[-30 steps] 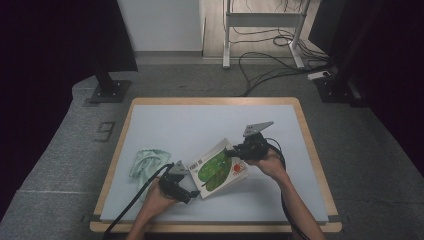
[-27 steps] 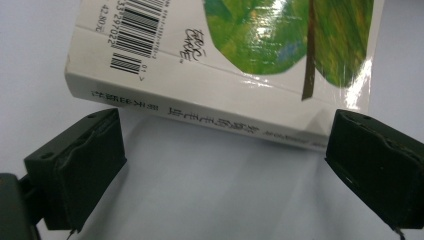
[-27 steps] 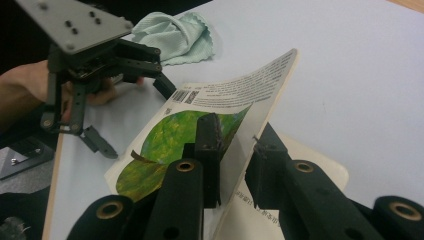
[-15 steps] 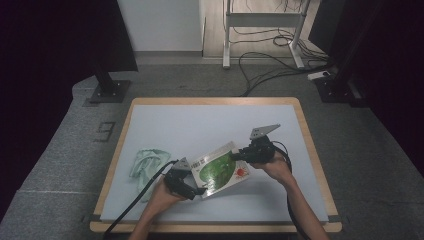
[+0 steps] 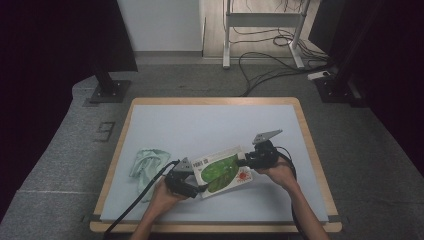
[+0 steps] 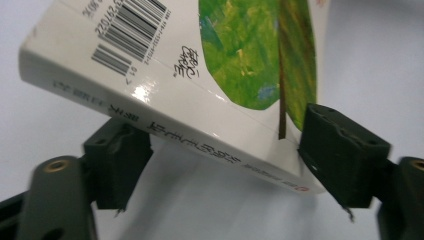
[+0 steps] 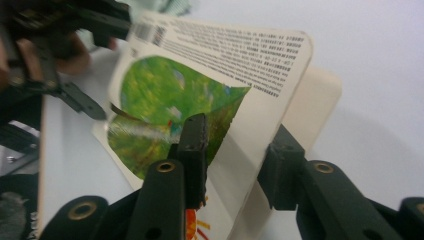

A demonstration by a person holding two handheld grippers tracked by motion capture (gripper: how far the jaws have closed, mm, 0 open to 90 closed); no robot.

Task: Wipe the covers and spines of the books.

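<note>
A paperback book (image 5: 221, 171) with a large green leaf on its white cover was seen near the front edge of the pale tabletop (image 5: 210, 125), between the two hand-held grippers. Its spine end was straddled by the left gripper (image 5: 192, 180); in the left gripper view the book (image 6: 200, 75) was tilted, with one pad (image 6: 345, 155) pressed against the leaf-printed cover and the other pad (image 6: 117, 157) just below the spine, where contact could not be made out. Those jaws had just been closing with the book between them. The opposite end was met by the right gripper (image 5: 245, 161). In the right gripper view, the cover (image 7: 200, 95) was seen lifted away from the pages behind it, and it passed between the two jaws, which had just been opening; the near pad (image 7: 192, 145) lay against the cover, while no firm pinch could be confirmed. A crumpled pale green cloth (image 5: 146, 162) lay on the tabletop just left of the left hand (image 5: 162, 192).
</note>
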